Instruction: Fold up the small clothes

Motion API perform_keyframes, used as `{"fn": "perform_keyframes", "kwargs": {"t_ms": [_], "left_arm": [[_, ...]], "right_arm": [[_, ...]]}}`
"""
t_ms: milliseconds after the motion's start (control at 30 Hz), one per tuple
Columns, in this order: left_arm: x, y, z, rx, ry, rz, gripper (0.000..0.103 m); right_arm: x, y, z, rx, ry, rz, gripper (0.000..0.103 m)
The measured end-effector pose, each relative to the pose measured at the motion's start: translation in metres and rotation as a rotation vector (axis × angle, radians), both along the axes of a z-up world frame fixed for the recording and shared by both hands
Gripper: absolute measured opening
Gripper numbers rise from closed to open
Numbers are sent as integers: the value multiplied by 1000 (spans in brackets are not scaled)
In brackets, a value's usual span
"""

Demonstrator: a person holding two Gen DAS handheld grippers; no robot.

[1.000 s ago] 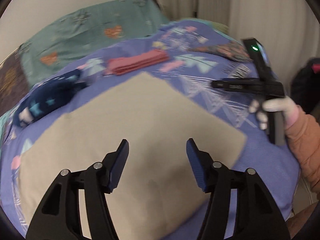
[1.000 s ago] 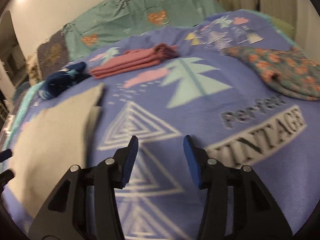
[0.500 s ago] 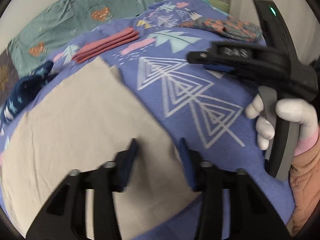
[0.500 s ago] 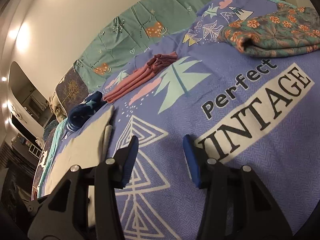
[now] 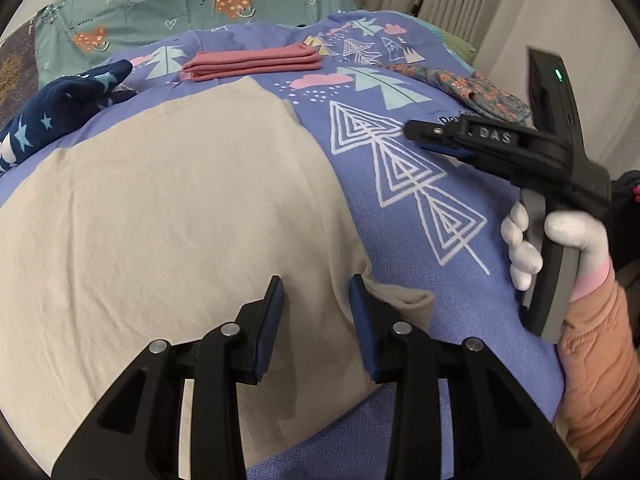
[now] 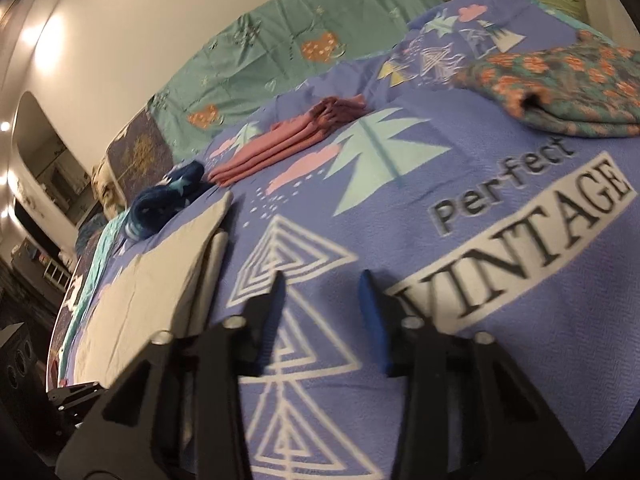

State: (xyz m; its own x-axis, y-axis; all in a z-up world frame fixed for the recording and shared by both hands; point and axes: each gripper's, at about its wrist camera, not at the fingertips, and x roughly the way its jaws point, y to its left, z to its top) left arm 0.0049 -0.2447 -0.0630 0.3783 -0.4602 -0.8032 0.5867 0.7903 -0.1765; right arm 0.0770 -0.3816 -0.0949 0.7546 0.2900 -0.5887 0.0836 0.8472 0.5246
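Note:
A beige cloth [image 5: 180, 200] lies spread flat on the blue patterned blanket [image 5: 400, 248]. My left gripper [image 5: 316, 300] hovers low over its near right edge, beside a small turned-up corner; its jaws stand apart with only flat cloth under them. In the right wrist view the same beige cloth [image 6: 160, 288] lies to the left. My right gripper [image 6: 322, 288] is over bare blanket [image 6: 440, 184], jaws closing with nothing between them. From the left wrist view the right gripper [image 5: 416, 136] shows side-on, held by a white-gloved hand [image 5: 576, 232].
A folded pink cloth [image 5: 252, 62] lies at the back, a navy star-print garment [image 5: 60, 112] at far left, a floral garment [image 6: 560, 88] at far right. A teal printed sheet [image 5: 200, 0] lies behind, curtains [image 5: 460, 0] beyond. An orange sleeve [image 5: 592, 360] is at right.
The left gripper has sunk toward the beige cloth's right edge and its jaws have narrowed. The right gripper's jaws have narrowed too, and it has rolled.

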Motion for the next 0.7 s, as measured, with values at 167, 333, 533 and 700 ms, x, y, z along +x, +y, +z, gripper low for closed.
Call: {"fn": "perform_keyframes", "kwargs": {"t_ms": [167,333,533,700], "left_arm": [[0,4,-4,-22,-2,-2,37],[-3,7,-7,-34,-17,-3,37],[-9,10,-4,-73,-9,-25,37],[-19,-1,0,-187,73,-137,37]], "right_arm": [[36,46,13,-100,68,157,24],[75,82,7,-103,122,281,33],[84,100,18,-117,73,260,9],[83,78,28,-99,22,132,0]]}}
